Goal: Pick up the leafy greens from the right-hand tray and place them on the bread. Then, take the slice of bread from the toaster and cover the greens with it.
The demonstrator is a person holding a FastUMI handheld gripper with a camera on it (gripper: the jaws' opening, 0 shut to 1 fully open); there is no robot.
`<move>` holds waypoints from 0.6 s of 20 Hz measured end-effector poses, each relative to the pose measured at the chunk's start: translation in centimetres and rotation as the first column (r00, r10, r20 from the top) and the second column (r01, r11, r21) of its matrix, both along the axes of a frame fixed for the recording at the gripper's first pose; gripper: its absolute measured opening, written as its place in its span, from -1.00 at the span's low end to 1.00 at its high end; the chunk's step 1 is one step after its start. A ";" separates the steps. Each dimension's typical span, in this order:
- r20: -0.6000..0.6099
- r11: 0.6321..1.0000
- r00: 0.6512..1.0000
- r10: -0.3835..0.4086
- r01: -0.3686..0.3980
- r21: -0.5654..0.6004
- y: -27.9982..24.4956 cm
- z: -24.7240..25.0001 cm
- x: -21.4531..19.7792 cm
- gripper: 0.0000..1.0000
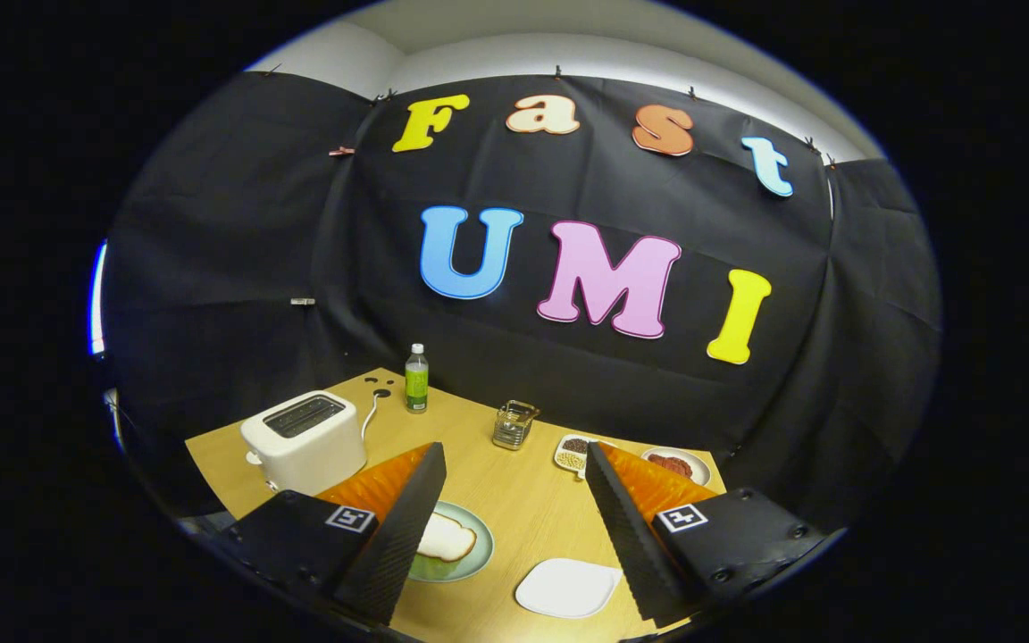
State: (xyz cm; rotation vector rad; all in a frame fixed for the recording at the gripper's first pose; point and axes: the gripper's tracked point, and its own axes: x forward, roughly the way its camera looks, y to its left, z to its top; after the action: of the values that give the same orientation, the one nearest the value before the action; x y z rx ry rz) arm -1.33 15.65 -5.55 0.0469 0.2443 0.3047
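Gripper view: the gripper hangs above the wooden table, fingers spread wide, holding nothing. A bread slice lies on a green plate beside the left finger. The white toaster stands far left. An empty white tray lies near, right of the plate.

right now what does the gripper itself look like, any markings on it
The gripper has two wedge-shaped fingers with ribbed, sawtooth-textured inner faces. Each finger sits on a boxy black housing with screws at the corners, and each housing carries a small square black-and-white fiducial marker on top. The fingers stand apart with nothing between them, over the wooden table.
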 end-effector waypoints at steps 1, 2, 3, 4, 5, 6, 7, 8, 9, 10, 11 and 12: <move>-0.009 1.000 1.000 0.019 -0.019 -0.003 0.1 -0.1 0.1 0.96; -0.015 0.999 0.999 0.034 -0.034 0.005 0.2 0.0 0.1 0.96; -0.012 0.999 0.999 0.049 -0.049 0.020 0.3 0.6 0.3 0.96; 0.000 0.997 0.998 0.066 -0.066 0.030 0.5 1.2 0.5 0.97; 0.016 0.996 0.996 0.083 -0.084 0.032 0.6 1.5 0.6 0.96; 0.038 0.994 0.994 0.102 -0.104 0.032 0.7 1.9 0.7 0.96; 0.054 0.993 0.992 0.117 -0.118 0.028 0.6 2.2 0.6 0.96; 0.060 0.991 0.990 0.130 -0.132 0.027 0.7 2.2 0.4 0.97; 0.065 0.988 0.987 0.147 -0.149 0.033 1.0 2.3 0.1 0.97; 0.072 0.987 0.985 0.155 -0.158 0.037 1.2 2.4 -0.1 0.96; 0.081 0.985 0.983 0.163 -0.167 0.039 1.1 2.6 -0.1 0.96; 0.091 0.984 0.981 0.170 -0.174 0.041 1.1 2.8 -0.1 0.96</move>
State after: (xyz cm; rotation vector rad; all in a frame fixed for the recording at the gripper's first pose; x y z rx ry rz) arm -1.45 16.77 -2.78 0.0605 0.1538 0.4843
